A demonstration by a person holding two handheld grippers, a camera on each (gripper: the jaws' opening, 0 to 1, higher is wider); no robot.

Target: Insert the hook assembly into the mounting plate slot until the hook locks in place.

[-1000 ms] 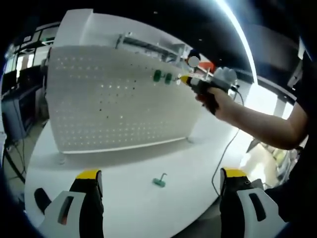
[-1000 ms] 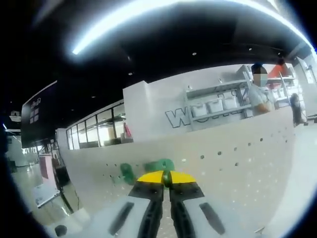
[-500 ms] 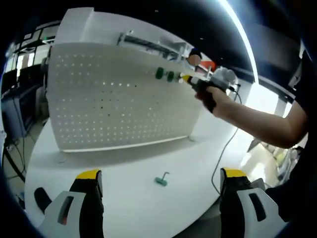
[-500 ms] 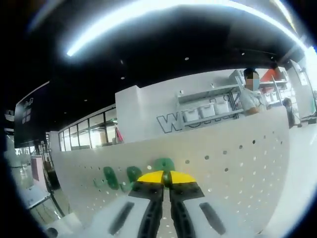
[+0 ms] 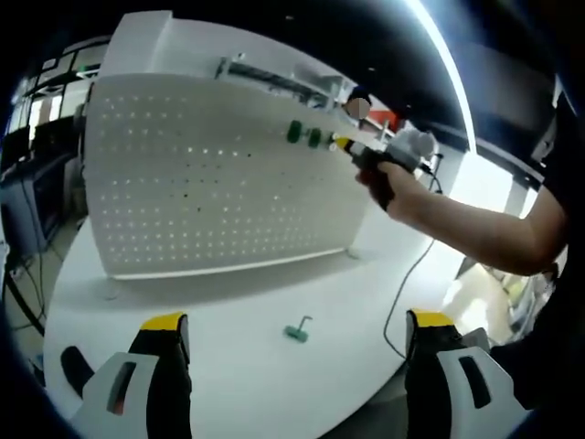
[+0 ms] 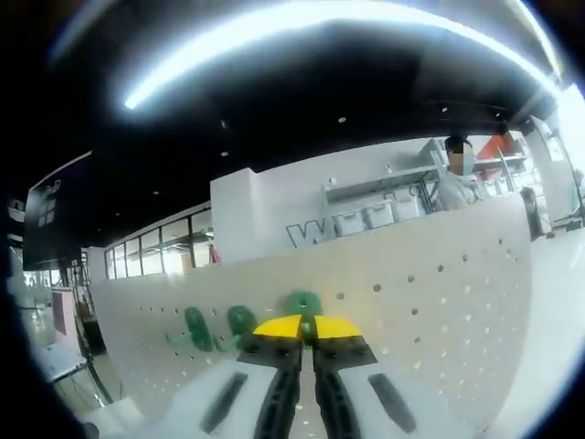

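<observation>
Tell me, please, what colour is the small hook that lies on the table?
The hook is green, with a thin metal wire; the left gripper view shows it best.

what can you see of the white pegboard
The white pegboard is a wide panel with regular rows of small holes, standing upright on the white table. It looks like painted metal or plastic. Two green hooks sit near its upper edge. The right gripper, shut on a third green hook, is pressed up to the board beside them.

White pegboard (image 5: 219, 174) dotted with holes; green hooks (image 6: 215, 325); yellow-tipped right gripper (image 6: 306, 327).
</observation>
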